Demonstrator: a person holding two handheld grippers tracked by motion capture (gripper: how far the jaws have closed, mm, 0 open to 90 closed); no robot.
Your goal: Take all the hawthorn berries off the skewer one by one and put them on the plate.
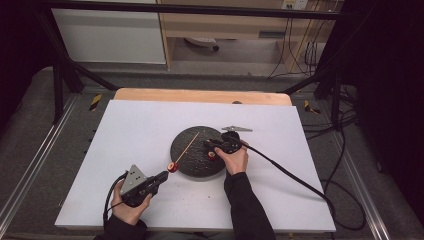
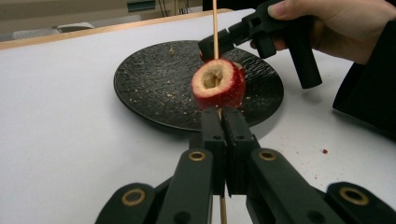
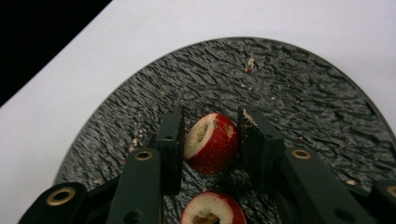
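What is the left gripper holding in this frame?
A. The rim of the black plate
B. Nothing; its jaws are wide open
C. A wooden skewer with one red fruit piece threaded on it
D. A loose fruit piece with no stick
C: the left gripper has its jaws closed on the wooden skewer, just below the cored red fruit piece.

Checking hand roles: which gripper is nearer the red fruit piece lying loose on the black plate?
Right. The right gripper brackets that fruit piece on the black plate; the left gripper is off the plate, shut on the skewer.
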